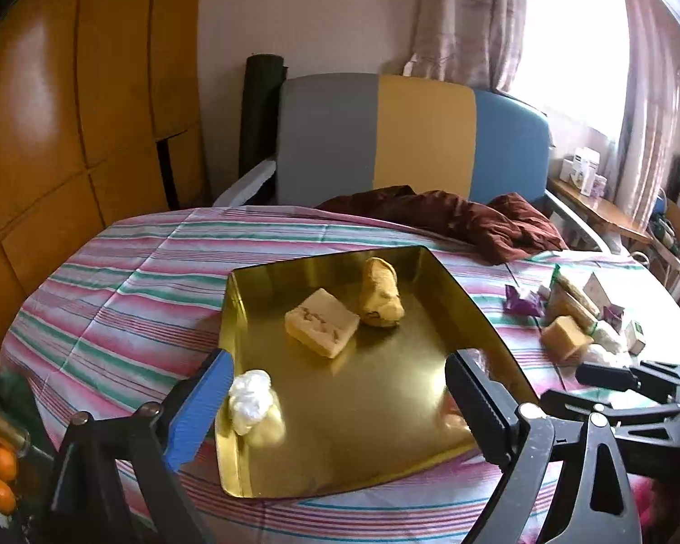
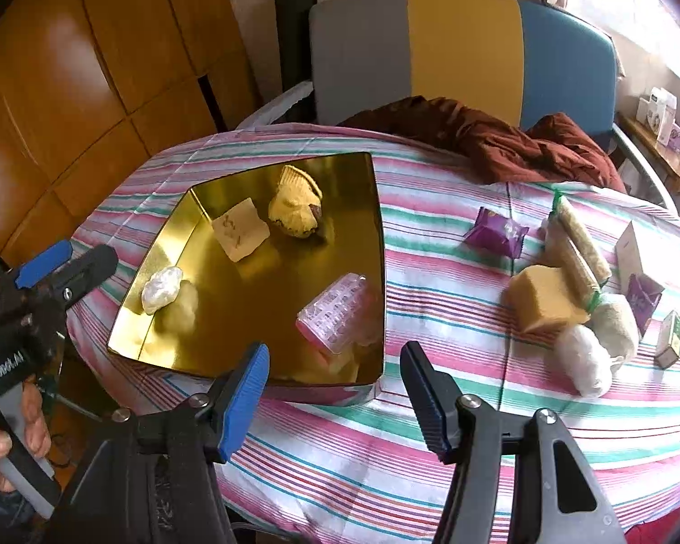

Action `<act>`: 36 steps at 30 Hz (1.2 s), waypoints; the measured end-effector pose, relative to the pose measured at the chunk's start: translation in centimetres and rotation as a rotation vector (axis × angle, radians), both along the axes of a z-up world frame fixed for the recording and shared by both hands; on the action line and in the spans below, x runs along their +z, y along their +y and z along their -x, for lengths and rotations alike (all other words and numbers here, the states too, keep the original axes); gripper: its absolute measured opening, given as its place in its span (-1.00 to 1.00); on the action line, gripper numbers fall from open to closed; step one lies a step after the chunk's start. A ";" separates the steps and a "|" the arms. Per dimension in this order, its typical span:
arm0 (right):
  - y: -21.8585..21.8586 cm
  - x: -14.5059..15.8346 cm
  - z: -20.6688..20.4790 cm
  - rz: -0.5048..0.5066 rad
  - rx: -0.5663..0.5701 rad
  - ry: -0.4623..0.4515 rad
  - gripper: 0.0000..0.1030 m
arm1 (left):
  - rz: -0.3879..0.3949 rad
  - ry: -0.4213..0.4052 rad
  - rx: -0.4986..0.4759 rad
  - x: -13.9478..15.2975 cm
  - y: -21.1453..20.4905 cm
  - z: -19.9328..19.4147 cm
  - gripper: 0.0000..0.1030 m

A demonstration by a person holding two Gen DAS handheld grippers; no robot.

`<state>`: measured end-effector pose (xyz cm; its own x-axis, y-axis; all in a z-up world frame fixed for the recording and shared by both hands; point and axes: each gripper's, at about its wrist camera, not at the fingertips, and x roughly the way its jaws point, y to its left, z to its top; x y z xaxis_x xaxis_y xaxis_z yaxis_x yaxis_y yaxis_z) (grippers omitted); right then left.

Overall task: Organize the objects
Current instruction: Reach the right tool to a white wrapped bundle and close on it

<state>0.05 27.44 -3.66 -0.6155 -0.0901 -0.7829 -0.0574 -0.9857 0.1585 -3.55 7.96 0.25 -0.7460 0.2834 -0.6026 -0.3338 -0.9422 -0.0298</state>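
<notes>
A gold tray (image 2: 167,313) sits on the striped bedspread (image 2: 430,453), and everything else is easiest placed from it. Inside the tray, at its far end, lie a cream bar (image 2: 240,230) and a yellow wrapped lump (image 2: 294,208), side by side. A small white bundle (image 2: 161,290) rests near the tray's left wall, and a pink clear packet (image 2: 335,317) leans in the near right corner.

The left gripper (image 1: 335,403) hangs over the tray's near edge, jaws spread wide with nothing between them; the white bundle lies just beside its blue finger. The right gripper (image 2: 335,390) hovers just off the tray's near right corner, jaws parted and empty.

Right of the tray, well apart from it, lies a cluster: a purple sachet (image 2: 496,229), a tan block (image 2: 544,299), and a white ball (image 2: 585,365).
</notes>
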 end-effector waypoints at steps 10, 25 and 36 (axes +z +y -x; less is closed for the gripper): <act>2.9 0.2 -1.0 0.005 -0.094 -0.005 0.19 | 0.015 -0.021 -0.096 -0.4 2.4 -1.3 0.84; 15.8 -1.7 -5.9 0.075 -0.444 -0.116 0.19 | 0.041 -0.062 -0.247 -1.2 7.3 -1.9 0.84; 23.8 -2.4 -8.0 0.127 -0.629 -0.146 0.19 | 0.086 -0.094 -0.381 -2.2 12.6 -2.7 0.84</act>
<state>8.07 51.29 -6.07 -0.4692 0.1548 -0.8694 -0.6461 -0.7314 0.2184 -0.83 20.55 -1.96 -0.5380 0.4750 -0.6964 -0.6593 -0.7518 -0.0034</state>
